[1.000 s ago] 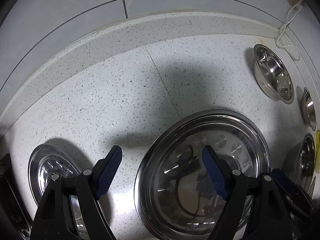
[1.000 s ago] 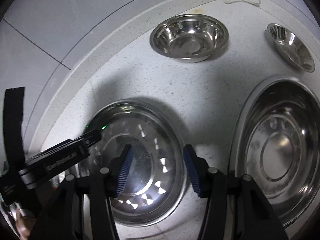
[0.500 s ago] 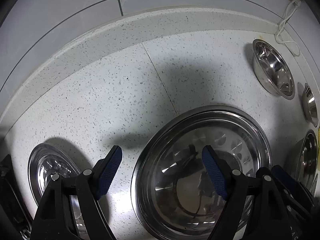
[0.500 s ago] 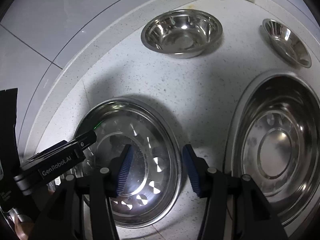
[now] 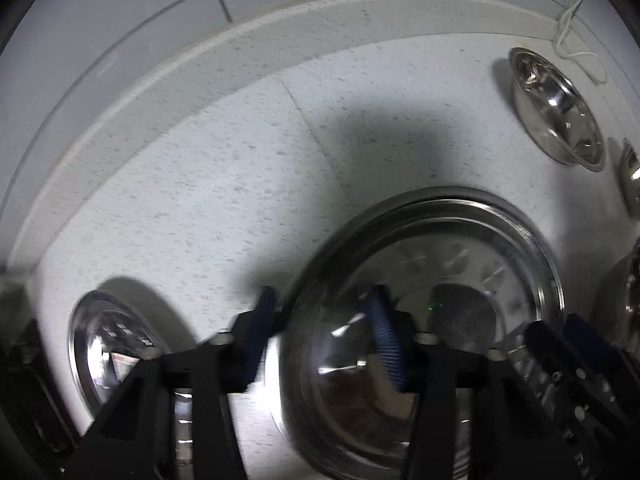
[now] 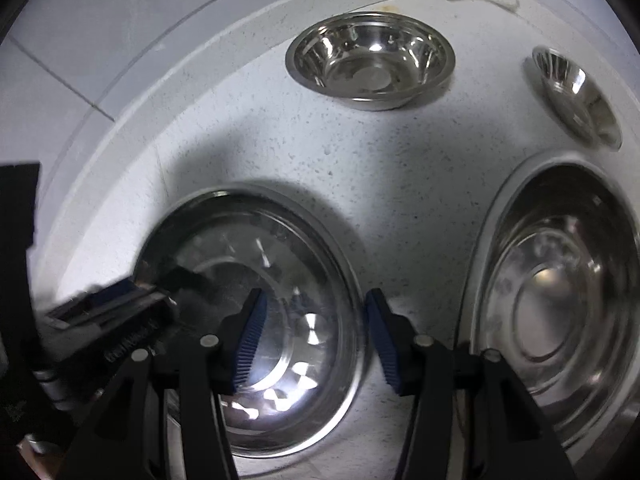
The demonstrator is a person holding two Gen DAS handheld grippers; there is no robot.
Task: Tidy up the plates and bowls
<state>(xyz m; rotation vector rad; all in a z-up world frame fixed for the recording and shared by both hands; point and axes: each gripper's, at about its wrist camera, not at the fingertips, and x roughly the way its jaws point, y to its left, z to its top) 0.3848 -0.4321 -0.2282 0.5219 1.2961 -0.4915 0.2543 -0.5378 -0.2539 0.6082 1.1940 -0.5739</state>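
A large steel plate (image 5: 472,264) lies on the speckled counter. My left gripper (image 5: 324,340) straddles its left rim, one finger outside and one inside, jaws narrowed but still open. In the right wrist view the same plate (image 6: 280,240) lies under my right gripper (image 6: 314,340), which is open astride its right rim; the left gripper (image 6: 108,320) shows at the plate's left edge. A second large plate (image 6: 560,312) lies to the right. A steel bowl (image 6: 370,66) and a smaller bowl (image 6: 580,100) stand at the back.
A small steel plate (image 5: 108,344) lies at the left of the counter. The same two bowls show at the right in the left wrist view, larger (image 5: 556,108) and smaller (image 5: 632,176). A white cord (image 5: 572,32) hangs at the tiled back wall. A dark object (image 5: 24,380) sits at far left.
My left gripper has moved right onto the big plate's left rim and its jaws have narrowed. The right gripper has edged forward over the plate's right rim, still open.
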